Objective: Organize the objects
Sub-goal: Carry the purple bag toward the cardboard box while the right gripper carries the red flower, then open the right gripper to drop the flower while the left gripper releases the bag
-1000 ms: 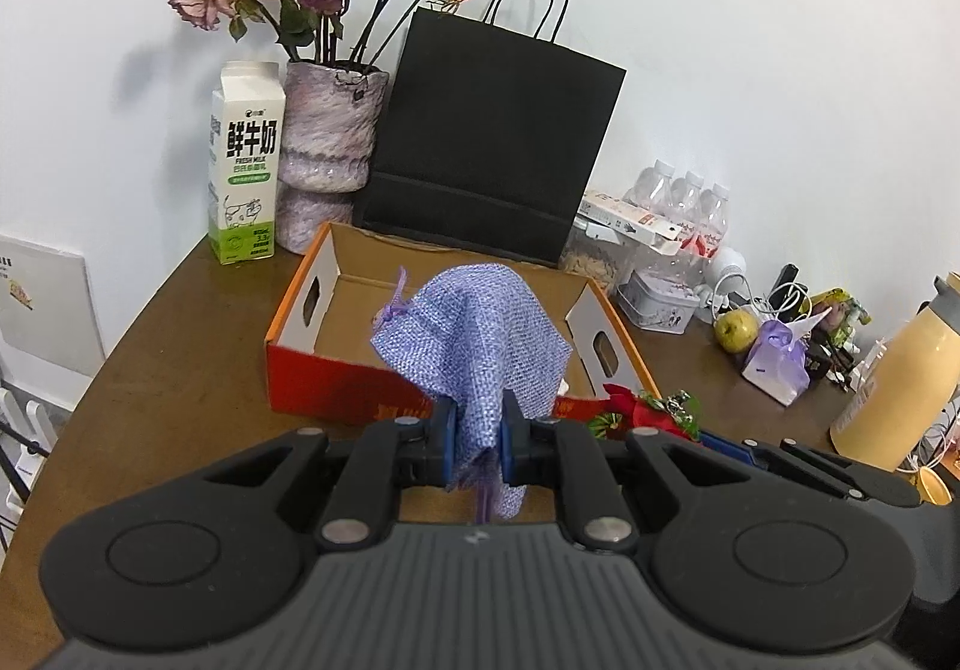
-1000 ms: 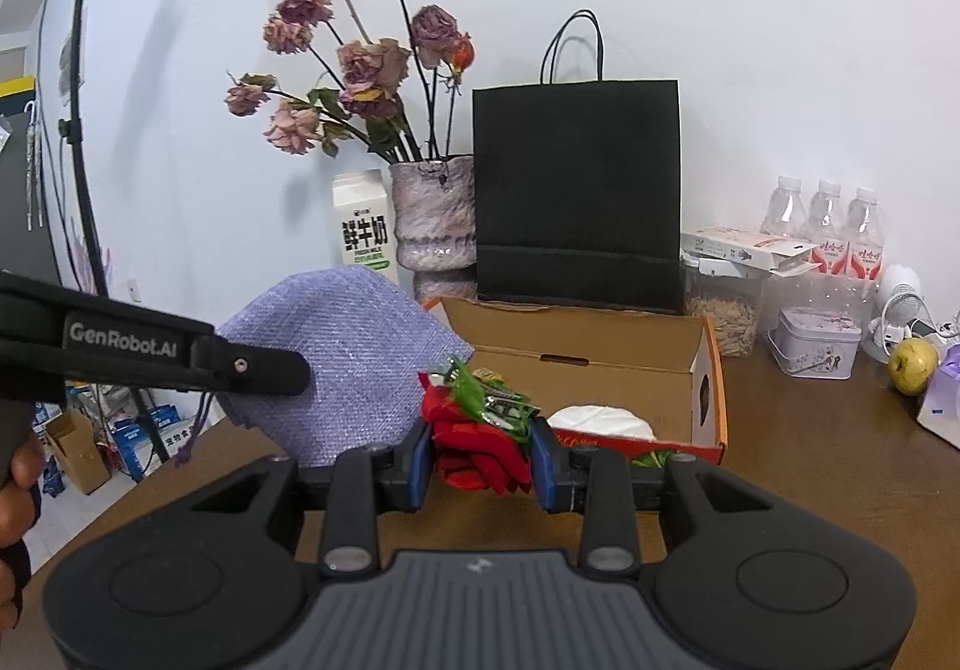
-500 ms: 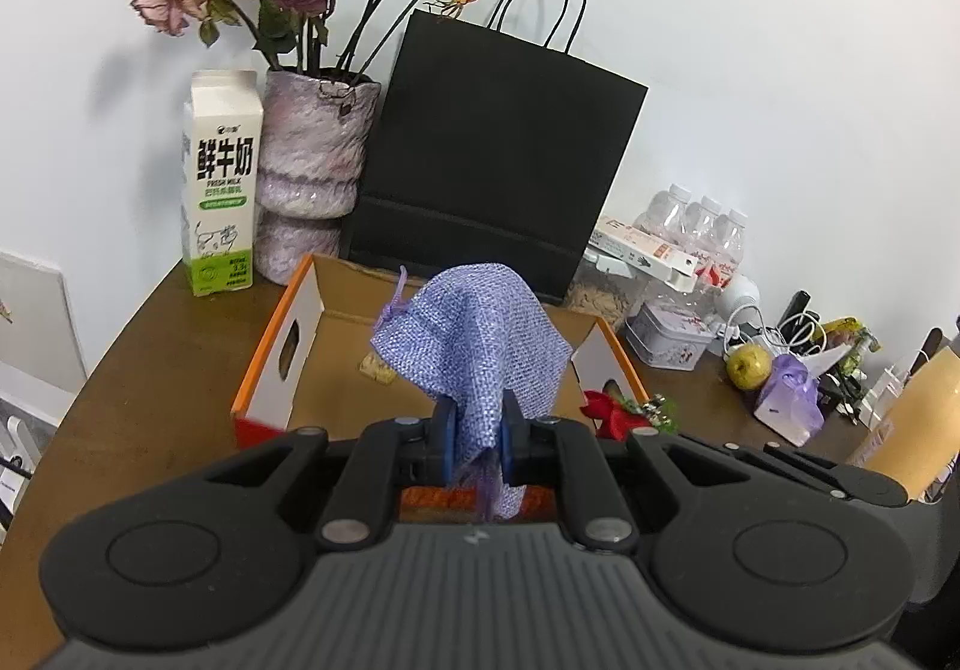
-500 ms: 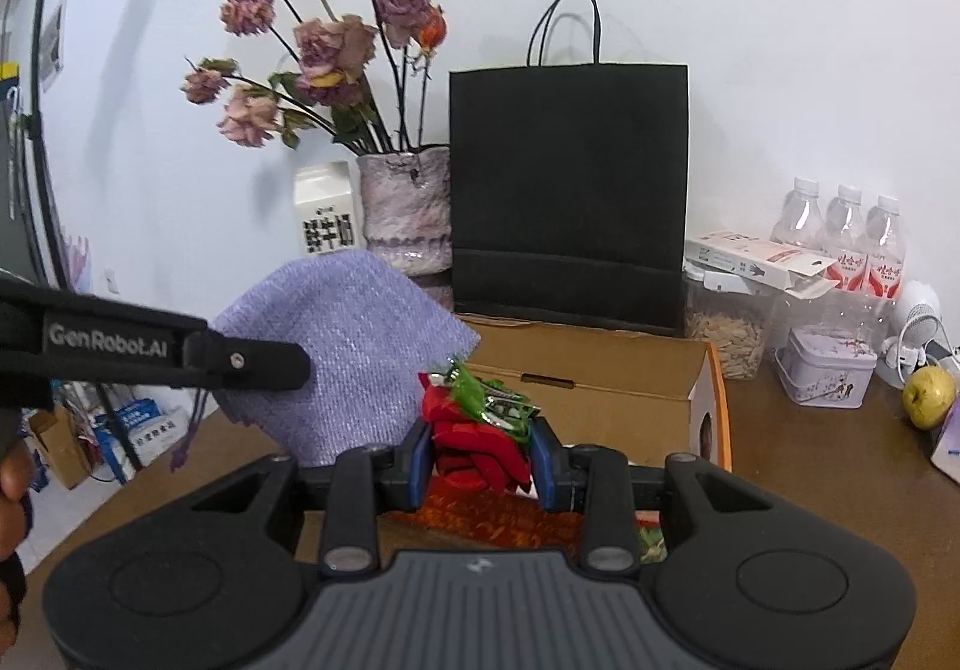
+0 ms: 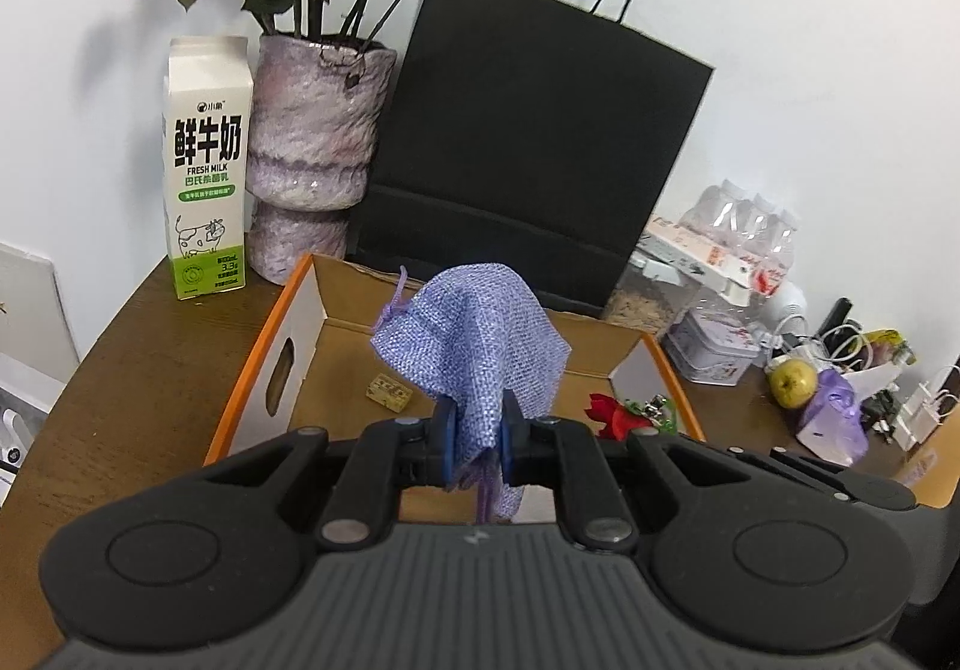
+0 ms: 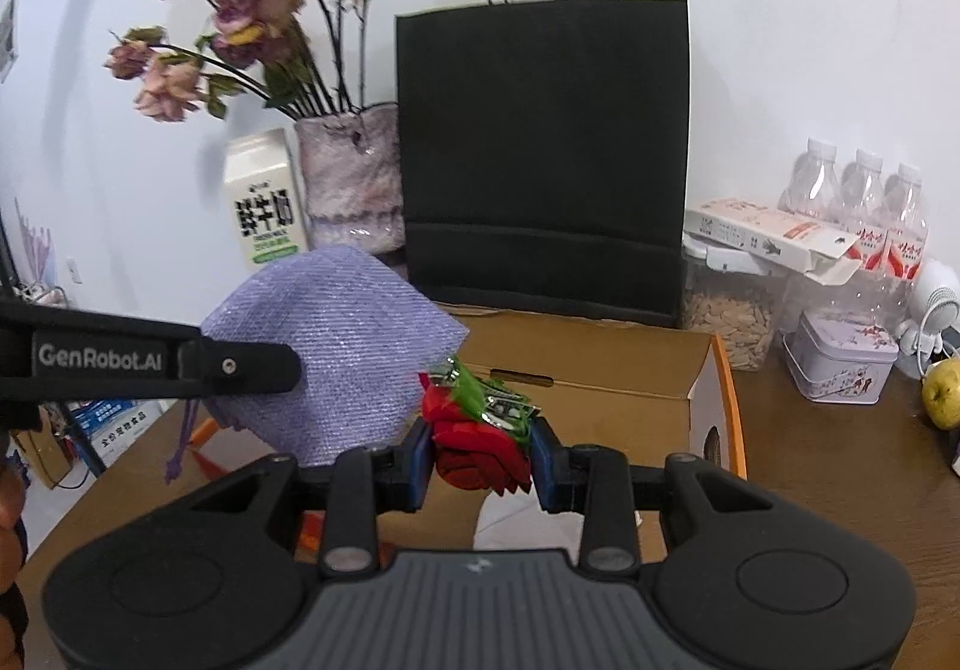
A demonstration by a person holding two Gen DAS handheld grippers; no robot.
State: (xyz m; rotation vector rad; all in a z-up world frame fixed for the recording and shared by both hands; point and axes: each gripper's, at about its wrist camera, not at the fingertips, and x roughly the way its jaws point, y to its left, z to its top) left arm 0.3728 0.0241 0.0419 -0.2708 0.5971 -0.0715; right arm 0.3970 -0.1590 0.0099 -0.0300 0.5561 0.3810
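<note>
Jaws of the left gripper [image 5: 474, 445] pinch a purple mesh pouch [image 5: 474, 352], and those of the right gripper [image 6: 480, 457] clamp a red fabric flower [image 6: 477, 451] with green leaves. Both things hang over the near edge of an open cardboard box [image 5: 282, 358] on the brown table [image 5: 132, 370], the pouch left of the flower. Behind the box, along the table's far edge, stand a milk carton [image 5: 207, 172], a vase of dried roses [image 5: 315, 153] and a black paper bag [image 5: 540, 141].

Carton [image 5: 207, 178] left of vase [image 5: 315, 153] — bag [image 5: 528, 141] right.
</note>
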